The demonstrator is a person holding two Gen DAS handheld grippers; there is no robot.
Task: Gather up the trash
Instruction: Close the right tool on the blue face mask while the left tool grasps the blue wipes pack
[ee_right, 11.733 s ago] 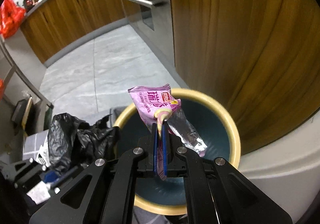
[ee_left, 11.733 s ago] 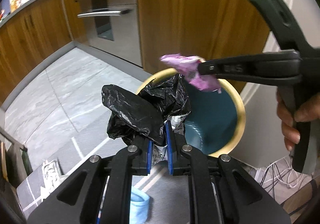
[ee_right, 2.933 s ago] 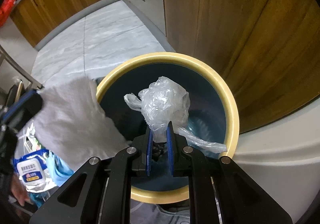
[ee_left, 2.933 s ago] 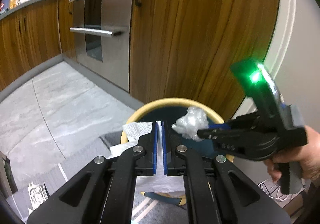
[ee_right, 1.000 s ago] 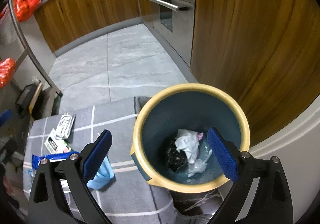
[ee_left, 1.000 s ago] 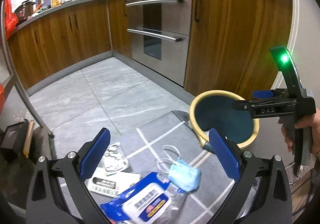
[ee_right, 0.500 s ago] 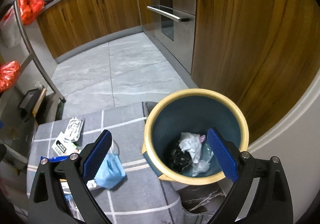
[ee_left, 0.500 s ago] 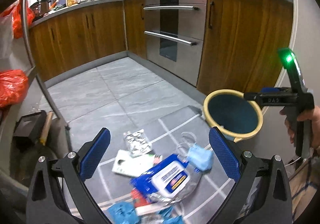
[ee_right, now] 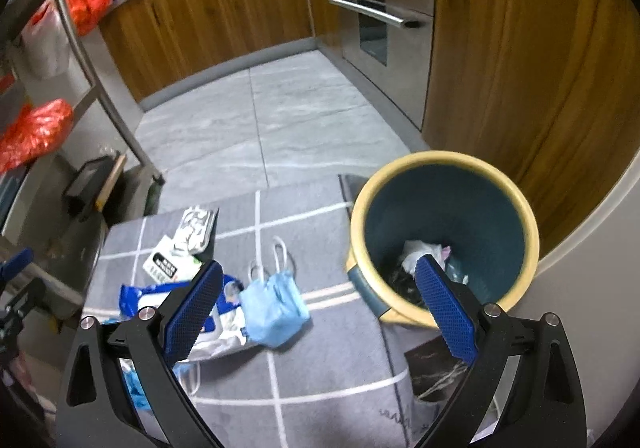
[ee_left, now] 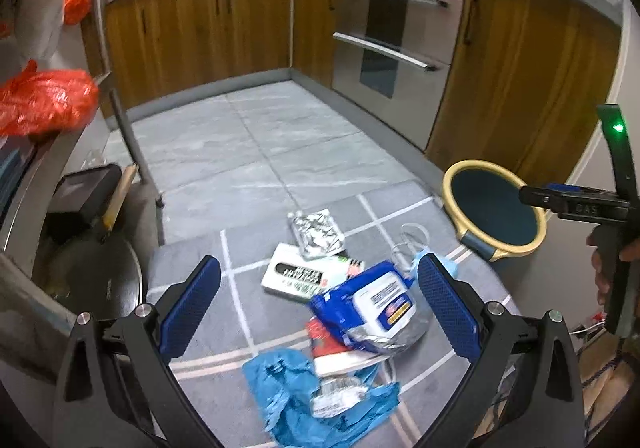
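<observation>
- Left wrist view shows the left hand-held gripper (ee_left: 320,302) spread wide with nothing in it, hanging over the trash pile on the grey floor mat with white lines (ee_left: 240,312).
- Right under it, a bit ahead, lies the blue and white plastic wipes pack (ee_left: 370,302). Its long side runs slantwise across the gap between the blue pads, from low left to high right.
- The right hand-held gripper (ee_right: 318,306) is also spread wide and holds nothing. It hangs between the light blue face mask (ee_right: 276,306) and the round dark blue trash bin with a yellow rim (ee_right: 440,160).
- The mask lies just left of its middle, so I think the right hand is nearer the mask and the left hand is nearer the wipes pack.
- The bin stands at the right edge of the mat, by the brown wooden cupboard (ee_right: 540,68). Some trash is already inside.
- Trash I can count on the mat: one wipes pack, one face mask, one shiny silver foil wrapper (ee_left: 318,234), one flat white box with black print (ee_left: 298,276), one crumpled blue plastic bag (ee_left: 288,384), one red packet (ee_left: 322,336).
- One small clear wrapper lies on the blue bag, though it is blurry.
</observation>
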